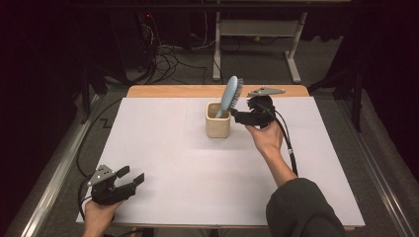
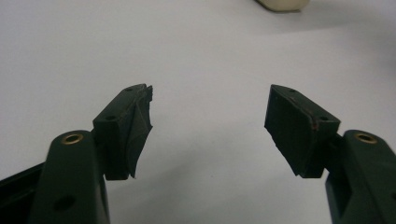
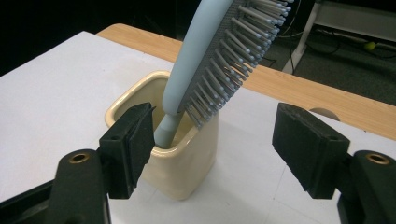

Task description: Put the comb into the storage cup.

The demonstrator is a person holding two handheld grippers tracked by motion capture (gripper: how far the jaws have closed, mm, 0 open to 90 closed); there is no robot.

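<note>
Hairbrush [image 1: 230, 95] stands handle-down in the cream cup [image 1: 218, 127], right gripper [image 1: 240, 116] gaping empty just right of it, judged ready to withdraw; left gripper [image 1: 129, 178] open, idle

I see the white desk [image 1: 163, 148] lit evenly from above while the room around it sinks into near black. Shadows under the cup [image 1: 218, 126] are soft and faint. No glare. In both gripper views the near jaws look slightly soft and grainy, and the far background blurs.
</note>
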